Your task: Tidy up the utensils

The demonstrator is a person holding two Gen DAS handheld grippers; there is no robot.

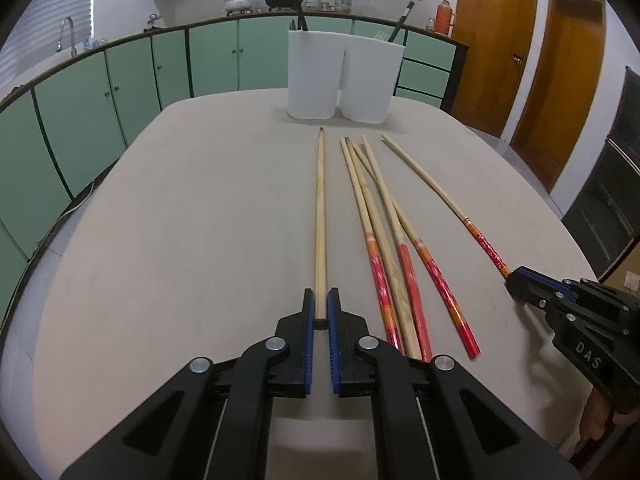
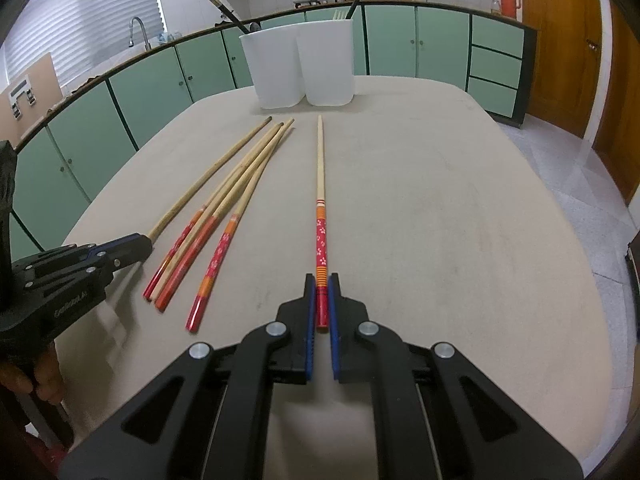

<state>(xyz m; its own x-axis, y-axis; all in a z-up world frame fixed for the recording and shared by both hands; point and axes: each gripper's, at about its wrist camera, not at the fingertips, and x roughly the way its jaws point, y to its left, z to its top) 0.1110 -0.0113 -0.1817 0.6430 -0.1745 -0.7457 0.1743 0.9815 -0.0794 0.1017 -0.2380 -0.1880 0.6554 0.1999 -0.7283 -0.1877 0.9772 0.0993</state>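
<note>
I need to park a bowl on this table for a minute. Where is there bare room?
Bare: the wide stretch of table left of the plain chopstick in the left gripper, and the stretch right of the red-handled chopstick in the right gripper. Crowded: between them, four loose chopsticks, and the white holders at the far edge.

Home kitchen: green cabinets (image 1: 212, 60); sink tap (image 1: 67, 34); stove pots (image 1: 239, 1).

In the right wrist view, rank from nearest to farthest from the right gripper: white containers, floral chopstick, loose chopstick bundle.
1. Floral chopstick, between the right gripper fingers.
2. Loose chopstick bundle, lying to the left on the table.
3. White containers, at the far table edge.
</note>
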